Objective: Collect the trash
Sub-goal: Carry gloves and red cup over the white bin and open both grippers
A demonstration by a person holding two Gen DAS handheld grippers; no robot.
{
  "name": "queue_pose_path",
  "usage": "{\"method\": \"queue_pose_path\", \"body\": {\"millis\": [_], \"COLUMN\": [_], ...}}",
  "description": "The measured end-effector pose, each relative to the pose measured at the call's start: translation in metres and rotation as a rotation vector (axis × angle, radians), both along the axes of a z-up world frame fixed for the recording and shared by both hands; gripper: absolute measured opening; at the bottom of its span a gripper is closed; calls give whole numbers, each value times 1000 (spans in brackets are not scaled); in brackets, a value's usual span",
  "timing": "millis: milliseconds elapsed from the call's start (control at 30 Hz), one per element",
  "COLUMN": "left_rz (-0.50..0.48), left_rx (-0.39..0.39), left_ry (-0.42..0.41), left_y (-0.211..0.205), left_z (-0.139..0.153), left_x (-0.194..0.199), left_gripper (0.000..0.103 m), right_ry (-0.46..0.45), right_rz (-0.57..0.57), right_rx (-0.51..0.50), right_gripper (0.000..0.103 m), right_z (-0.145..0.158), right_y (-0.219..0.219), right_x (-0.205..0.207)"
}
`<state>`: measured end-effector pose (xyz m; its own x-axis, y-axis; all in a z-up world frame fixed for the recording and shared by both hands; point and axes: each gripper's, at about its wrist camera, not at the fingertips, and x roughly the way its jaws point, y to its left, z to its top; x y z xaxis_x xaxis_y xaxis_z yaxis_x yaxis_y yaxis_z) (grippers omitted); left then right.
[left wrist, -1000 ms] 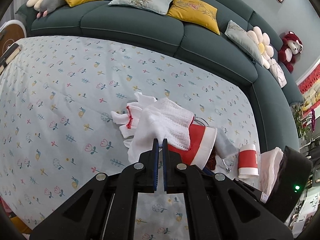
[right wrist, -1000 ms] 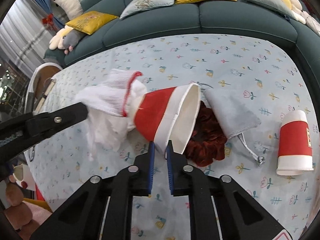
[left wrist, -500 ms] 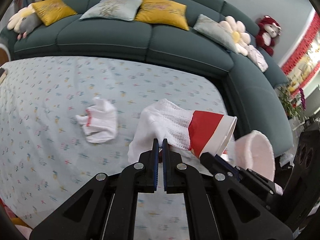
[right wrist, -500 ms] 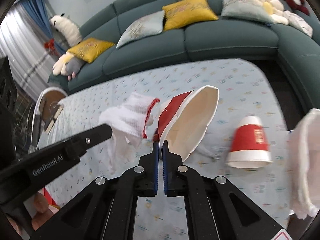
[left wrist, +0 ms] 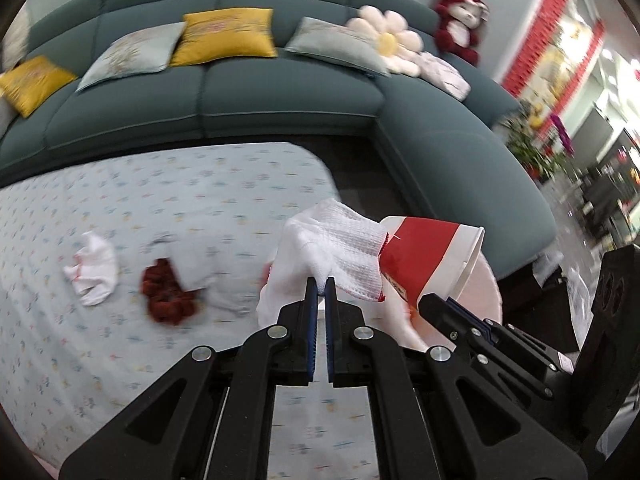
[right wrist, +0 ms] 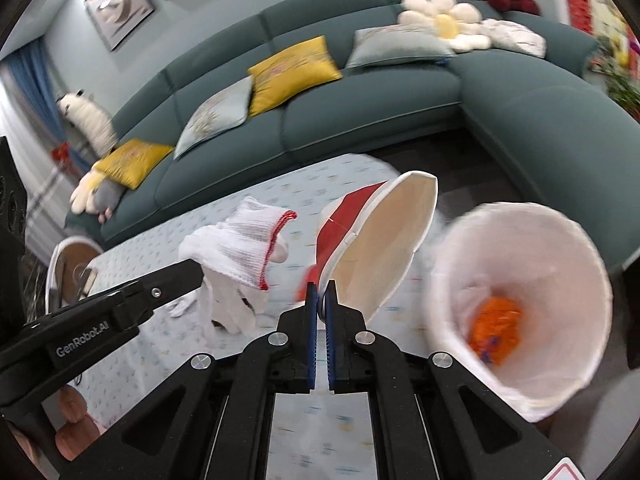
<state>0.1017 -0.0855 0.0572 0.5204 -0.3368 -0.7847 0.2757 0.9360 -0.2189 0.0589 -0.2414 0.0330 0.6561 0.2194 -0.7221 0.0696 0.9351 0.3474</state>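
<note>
From the left wrist, the left gripper has its jaws drawn together on a fold of a white knitted glove, which hangs in the air above the edge of the flowered tablecloth. The glove sags around the pinch, so it looks soft and light; a hold on any bunched part should carry it, though a thin fold could slide out. Just beside it, on the right, a red-and-white paper cup lies tipped on its side in the air, with the tip of the other tool at its rim. On the cloth there lie a second white glove, a dark red hair scrunchie and a pale grey pouch, all limp things best taken by a gathered fold.

From the right wrist, the right gripper is clamped on the lower rim of the paper cup, whose open mouth faces the camera. The cup appears light and thin-walled; the rolled rim is its stiffest place, and a hard squeeze on the wall would likely crush it. The glove hangs to the left from the other tool. To the right, near the cup, stands a white lined bin with something orange at the bottom. Judging by this, both pieces are close to being dropped in.
</note>
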Motion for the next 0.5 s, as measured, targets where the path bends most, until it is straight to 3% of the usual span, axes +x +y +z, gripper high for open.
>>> {"method": "queue_pose_path", "body": {"millis": [200, 500], "left_rz": [-99, -201], "left_rx": [24, 41], "left_ry": [-9, 8], "left_y": [-63, -132], "left_z": [0, -14], "left_x": [-7, -14], "left_gripper": [3, 3], "right_ry": [5, 31], "right_rz": [-114, -218], "right_rx": [7, 21], "right_gripper": [4, 4], "right_z": [-6, -28], "right_y": [-68, -125], "right_x": [-22, -47]}}
